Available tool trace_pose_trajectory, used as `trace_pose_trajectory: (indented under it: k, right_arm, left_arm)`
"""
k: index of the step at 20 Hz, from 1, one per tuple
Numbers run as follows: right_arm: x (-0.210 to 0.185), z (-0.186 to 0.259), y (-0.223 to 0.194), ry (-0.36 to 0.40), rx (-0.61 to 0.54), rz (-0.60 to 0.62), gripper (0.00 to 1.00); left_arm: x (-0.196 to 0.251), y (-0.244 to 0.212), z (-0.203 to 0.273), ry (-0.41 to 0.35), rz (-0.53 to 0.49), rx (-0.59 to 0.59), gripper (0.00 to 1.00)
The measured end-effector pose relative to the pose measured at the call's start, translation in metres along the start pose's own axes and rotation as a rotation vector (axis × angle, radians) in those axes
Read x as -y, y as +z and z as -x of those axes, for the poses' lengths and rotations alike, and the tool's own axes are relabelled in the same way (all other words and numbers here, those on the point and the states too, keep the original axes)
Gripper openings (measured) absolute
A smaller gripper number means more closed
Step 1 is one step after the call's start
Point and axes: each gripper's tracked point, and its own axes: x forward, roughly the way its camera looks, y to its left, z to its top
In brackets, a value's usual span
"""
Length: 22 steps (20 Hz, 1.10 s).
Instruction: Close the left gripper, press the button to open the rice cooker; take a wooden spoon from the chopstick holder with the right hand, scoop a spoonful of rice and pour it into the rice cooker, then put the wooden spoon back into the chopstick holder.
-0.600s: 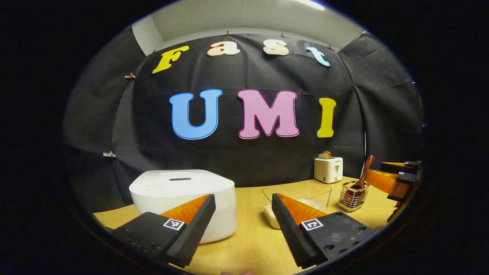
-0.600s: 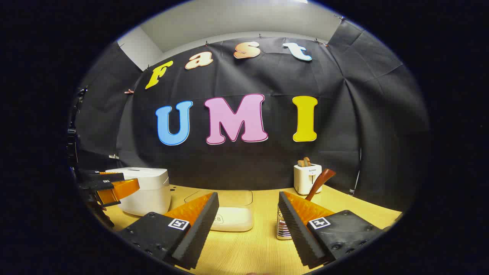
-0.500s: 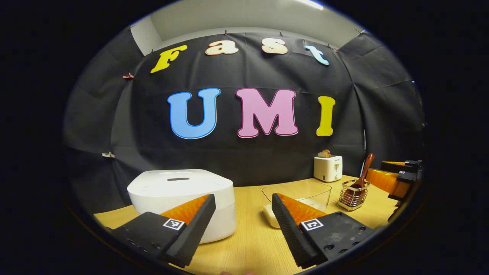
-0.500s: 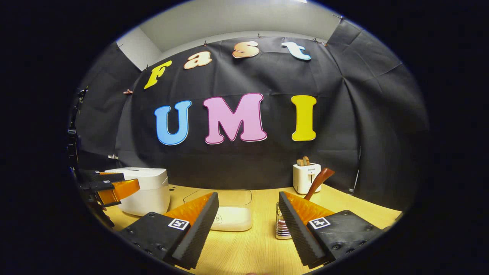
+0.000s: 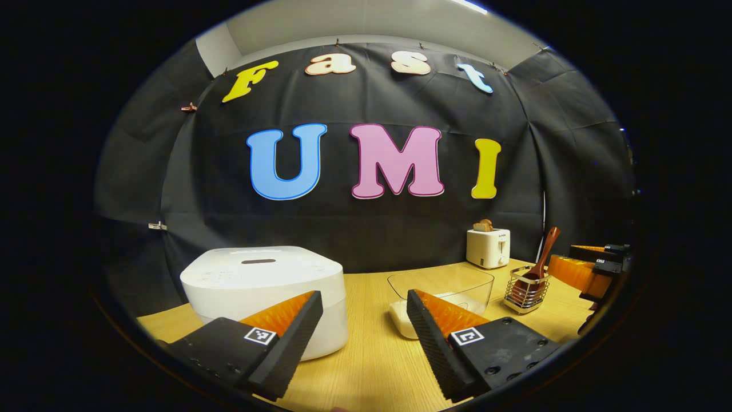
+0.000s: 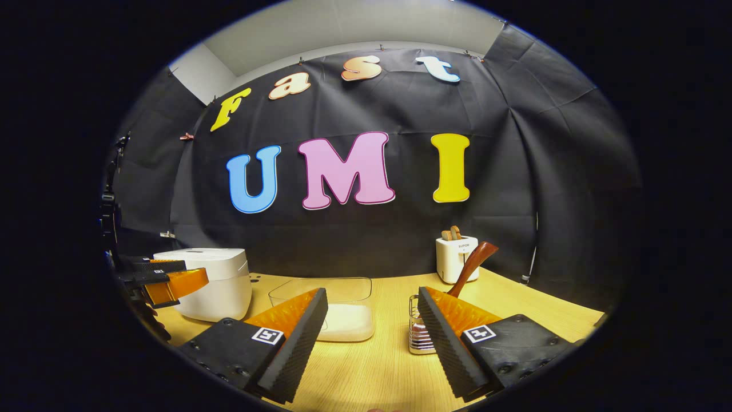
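Both grippers spread, holding nothing. Left gripper (image 5: 363, 312) hovers near rice cooker (image 5: 266, 292), lid down. Spoon (image 6: 470, 269) sits in wire holder (image 6: 420, 332). Risk imo: pressing button with fingers apart, they straddle it, lid stays down.

Mock kitchen booth | black cloth wall (image 5: 366, 229) | toaster (image 5: 488, 248) | rice cooker (image 5: 263, 286)

Wooden table (image 5: 372, 355): rice cooker (image 5: 263, 286), glass container (image 5: 443, 286), chopstick holder (image 5: 525, 293), toaster (image 5: 488, 248).
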Motion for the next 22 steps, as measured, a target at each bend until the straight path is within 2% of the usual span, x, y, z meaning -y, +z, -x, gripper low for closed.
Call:
trace_pose_trajectory:
  k: [12, 18, 19, 20, 21, 22]
  right_arm:
    - [0.004, -0.009, -0.016, -0.012, -0.061, 0.032, 0.98]
    - [-0.005, -0.019, -0.010, 0.010, -0.051, 0.034, 0.98]
    - [-0.008, -0.019, -0.008, 0.017, -0.046, 0.035, 0.98]
    - [-0.011, -0.019, -0.008, 0.022, -0.044, 0.034, 0.98]
    - [-0.012, -0.019, -0.010, 0.028, -0.046, 0.032, 0.98]
    - [-0.013, -0.019, -0.012, 0.034, -0.051, 0.028, 0.98]
  left_arm:
    - [-0.003, -0.016, -0.012, 0.017, 0.039, -0.039, 0.93]
    - [-0.017, 0.006, -0.020, 0.050, -0.025, -0.008, 0.92]
    - [-0.020, 0.013, -0.022, 0.058, -0.022, 0.002, 0.86]
    - [-0.022, 0.018, -0.024, 0.061, -0.020, 0.006, 0.84]
    - [-0.025, 0.022, -0.025, 0.067, -0.022, 0.004, 0.70]
    - [-0.032, 0.025, -0.027, 0.088, -0.026, 0.002, 0.67]
